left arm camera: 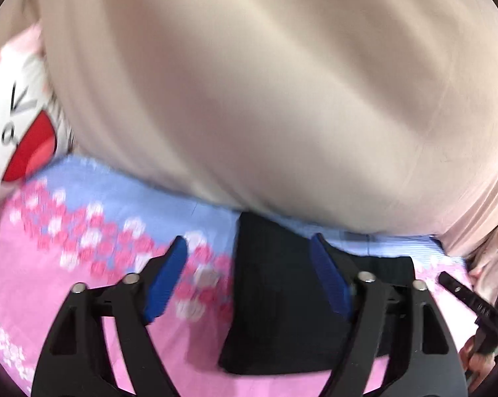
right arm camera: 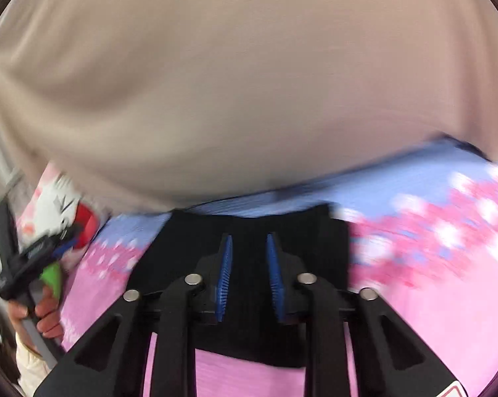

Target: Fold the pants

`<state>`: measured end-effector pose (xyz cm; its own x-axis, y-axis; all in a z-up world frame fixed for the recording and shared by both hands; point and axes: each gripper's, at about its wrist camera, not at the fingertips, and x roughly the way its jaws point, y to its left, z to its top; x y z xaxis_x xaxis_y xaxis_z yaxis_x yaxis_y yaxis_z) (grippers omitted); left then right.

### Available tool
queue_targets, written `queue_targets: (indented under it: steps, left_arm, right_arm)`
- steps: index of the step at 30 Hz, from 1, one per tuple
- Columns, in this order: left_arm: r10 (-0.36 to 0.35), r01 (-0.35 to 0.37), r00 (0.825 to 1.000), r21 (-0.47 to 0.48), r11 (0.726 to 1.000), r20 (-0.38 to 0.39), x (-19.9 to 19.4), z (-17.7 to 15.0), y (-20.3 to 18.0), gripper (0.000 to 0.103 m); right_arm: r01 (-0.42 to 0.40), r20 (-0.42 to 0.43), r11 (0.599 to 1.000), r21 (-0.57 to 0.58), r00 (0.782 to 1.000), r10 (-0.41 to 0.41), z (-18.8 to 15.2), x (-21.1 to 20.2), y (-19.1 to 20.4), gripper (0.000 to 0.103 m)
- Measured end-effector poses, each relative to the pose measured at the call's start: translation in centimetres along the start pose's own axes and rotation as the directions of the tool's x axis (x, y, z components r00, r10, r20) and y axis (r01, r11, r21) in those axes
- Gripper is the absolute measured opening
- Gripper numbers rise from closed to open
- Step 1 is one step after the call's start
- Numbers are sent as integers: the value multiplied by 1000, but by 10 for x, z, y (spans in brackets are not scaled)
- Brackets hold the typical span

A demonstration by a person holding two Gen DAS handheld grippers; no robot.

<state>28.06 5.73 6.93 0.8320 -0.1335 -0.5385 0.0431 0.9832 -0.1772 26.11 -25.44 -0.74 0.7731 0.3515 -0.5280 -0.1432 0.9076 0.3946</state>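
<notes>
1. The left gripper has its blue ribbed pads spread wide apart; nothing is pinched between them.
2. The right gripper has its pads narrowed to a small gap. They hover above black fabric, and no cloth shows in the gap.
3. Below both grippers lies a black ribbed piece of cloth, flat and squared off; whether it is part of the pants I cannot tell.
4. Just beyond it, the beige soft-fabric pants fill the upper view as a broad, blurred expanse, their near edge touching the black piece.
5. All rests on a pink-and-blue flowered bedsheet, with a white cartoon-face cushion at the left.
6. Judged step: between grasps, one fold apparently laid down. The next move calls for finding a beige edge for each gripper and clamping it.
</notes>
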Motion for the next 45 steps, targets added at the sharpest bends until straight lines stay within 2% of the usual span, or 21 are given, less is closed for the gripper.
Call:
queue_targets:
  steps: [3, 4, 5, 6, 7, 8, 10, 14, 17, 19, 21, 23, 25, 27, 30, 34, 35, 38, 40, 42, 45]
  left_arm:
    - [32, -28, 997, 61, 998, -72, 46, -13, -24, 88]
    - [77, -63, 989, 108, 992, -127, 74, -23, -33, 88]
    - [128, -104, 976, 144, 984, -174, 101, -33, -36, 88]
    - [183, -142, 958, 186, 972, -223, 126, -44, -37, 89]
    - [171, -128, 953, 179, 976, -249, 144, -56, -32, 89]
    - [137, -111, 967, 130, 985, -213, 137, -57, -26, 89]
    - [129, -106, 962, 106, 989, -241, 129, -53, -21, 88]
    - [137, -115, 977, 141, 983, -161, 84, -51, -21, 87]
    - [166, -137, 973, 180, 974, -158, 66, -57, -23, 87]
    - [138, -108, 974, 168, 980, -181, 55, -62, -23, 87]
    - [152, -119, 974, 191, 974, -169, 43, -66, -24, 87]
    - [175, -138, 972, 218, 966, -156, 32, -67, -28, 87]
    - [172, -131, 969, 221, 966, -176, 26, -73, -30, 87]
    - [159, -116, 968, 216, 969, -195, 22, -80, -28, 87]
    - [217, -173, 964, 260, 950, -151, 6, -90, -32, 87]
    - [209, -167, 965, 245, 955, -159, -7, -99, -30, 87]
    - [205, -164, 965, 239, 957, -160, -10, -101, -29, 87]
    - [212, -172, 966, 241, 955, -148, -23, -108, -30, 87]
    - [213, -179, 969, 243, 953, -123, -37, -114, -31, 87]
    - [222, -193, 970, 240, 951, -100, -50, -122, -32, 88]
    - [217, -192, 973, 240, 952, -82, -69, -135, -35, 93]
  right_arm:
    - [56, -52, 996, -66, 997, -59, 6, 49, 14, 15]
    - [95, -74, 994, -54, 992, -99, 6, 64, 5, 15]
    - [178, -114, 984, -28, 977, -180, 5, 86, -14, 0]
    - [216, -154, 976, 6, 965, -213, 1, 105, -36, 0]
    - [160, -117, 985, 63, 982, -152, 0, 103, -49, 0]
    - [143, -131, 984, 104, 983, -129, 2, 100, -56, 0]
    - [142, -126, 981, 130, 984, -126, 6, 80, -51, 4]
    - [79, -88, 997, -20, 993, -81, -9, 44, -15, 8]
    - [171, -172, 983, -73, 968, -182, -31, 61, -29, 0]
    - [147, -155, 989, 4, 977, -144, -33, 48, -31, 0]
    - [106, -110, 994, -1, 988, -106, -34, 20, -15, 4]
    - [142, -95, 987, -74, 984, -149, -46, 8, -5, 4]
    - [220, -161, 970, -108, 959, -235, -66, 27, -14, 0]
    - [213, -134, 975, -65, 966, -220, -74, 16, -19, 0]
    - [182, -82, 982, -49, 979, -185, -71, -10, -3, 3]
    - [267, -154, 960, -82, 949, -277, -73, 8, -20, 0]
    - [251, -131, 967, -43, 958, -254, -71, 2, -21, 0]
    - [233, -70, 972, -16, 970, -234, -66, -36, 2, 10]
    - [240, -15, 969, -64, 970, -242, -74, -66, 26, 16]
    - [292, 47, 952, -89, 956, -289, -89, -87, 40, 45]
    - [348, 117, 932, -105, 935, -336, -121, -108, 53, 54]
